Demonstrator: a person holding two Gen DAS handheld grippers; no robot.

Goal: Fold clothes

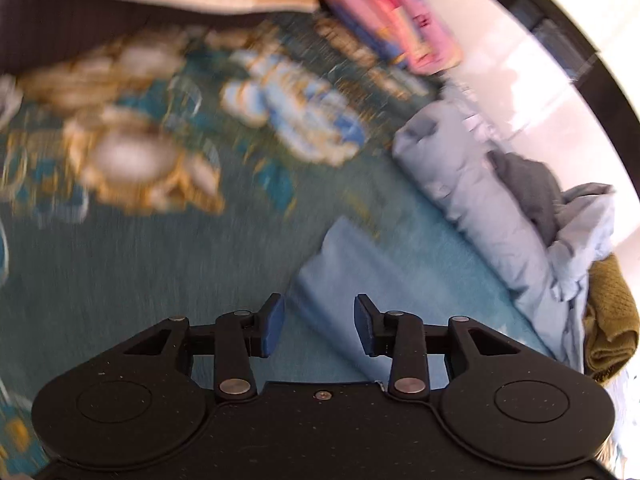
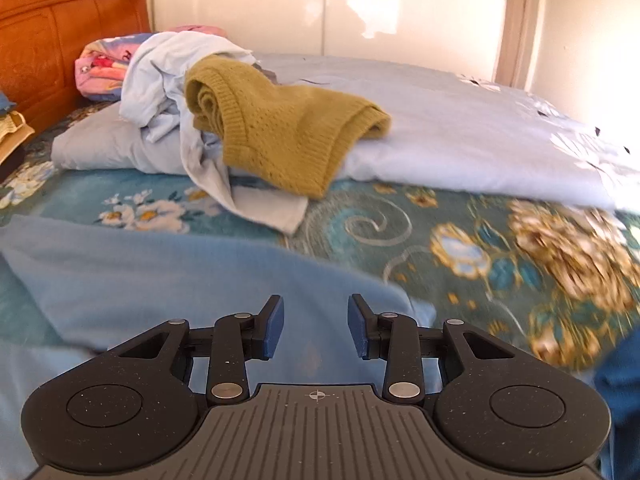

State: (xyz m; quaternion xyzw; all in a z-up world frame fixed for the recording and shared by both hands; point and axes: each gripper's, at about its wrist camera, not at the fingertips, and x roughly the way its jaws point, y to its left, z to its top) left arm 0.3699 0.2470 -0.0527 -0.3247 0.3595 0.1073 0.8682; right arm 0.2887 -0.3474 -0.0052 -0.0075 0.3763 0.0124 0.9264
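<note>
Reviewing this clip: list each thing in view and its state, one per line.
Left gripper: open, empty.
Right gripper: open, empty.
Blue garment: spread flat on the bed.
Green sweater: crumpled, unfolded, on the pile.
Pale blue shirt: bunched up under the sweater.
Quilt: lying along the bed.

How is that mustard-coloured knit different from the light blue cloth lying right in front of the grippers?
The mustard knit is chunky and textured, bunched up on the pale quilt; the light blue cloth looks smooth and lies spread flat on the floral bedspread. Neither is held: both grippers are open.
</note>
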